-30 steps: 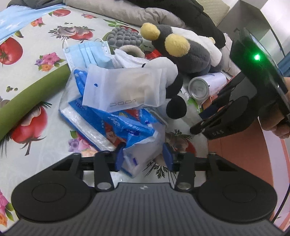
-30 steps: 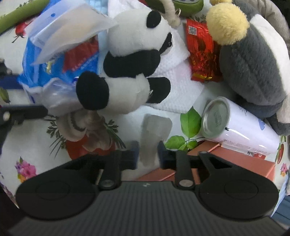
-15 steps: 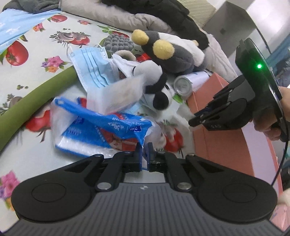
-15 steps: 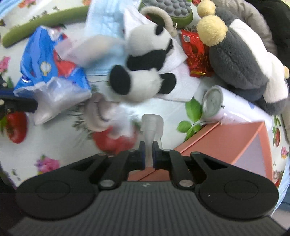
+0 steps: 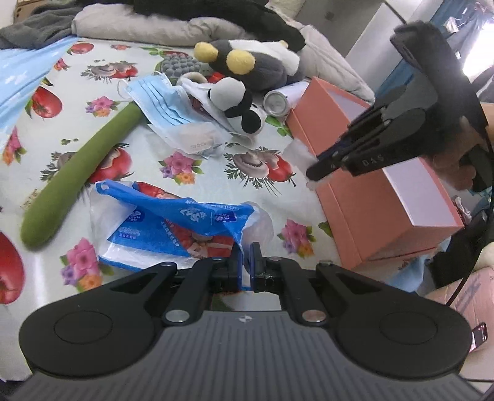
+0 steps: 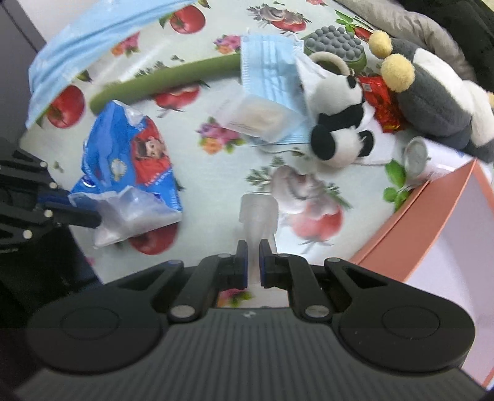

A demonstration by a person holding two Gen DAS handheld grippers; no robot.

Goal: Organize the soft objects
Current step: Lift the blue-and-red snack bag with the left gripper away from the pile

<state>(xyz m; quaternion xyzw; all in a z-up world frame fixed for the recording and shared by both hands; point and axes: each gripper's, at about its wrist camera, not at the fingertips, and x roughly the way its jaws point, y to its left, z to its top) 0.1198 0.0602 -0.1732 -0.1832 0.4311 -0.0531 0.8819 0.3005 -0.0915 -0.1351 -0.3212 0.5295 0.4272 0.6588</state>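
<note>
My left gripper [image 5: 246, 262] is shut on the clear end of a blue tissue pack [image 5: 173, 228], pulled away from the pile; the pack also shows in the right wrist view [image 6: 129, 166]. My right gripper [image 6: 253, 262] is shut on a small white translucent soft piece [image 6: 258, 216], held above the cloth beside the open pink box [image 5: 379, 185]. The right gripper also shows in the left wrist view [image 5: 318, 175]. A panda plush [image 6: 339, 132], a grey plush with yellow ears [image 5: 247, 68], a blue face mask [image 5: 157, 98] and a white pouch [image 6: 259, 115] lie in a pile.
A long green soft tube [image 5: 80, 169] lies at the left on the fruit-print cloth [image 5: 216, 172]. A white can [image 5: 281, 101] lies by the box's far corner. A red packet [image 6: 379, 105], a grey bumpy pad [image 6: 333, 43] and bedding [image 5: 185, 27] are behind.
Both grippers closed, the left on the tissue pack and the right on the white piece, and drew back. The tissue pack slid out from under the pouch and panda.
</note>
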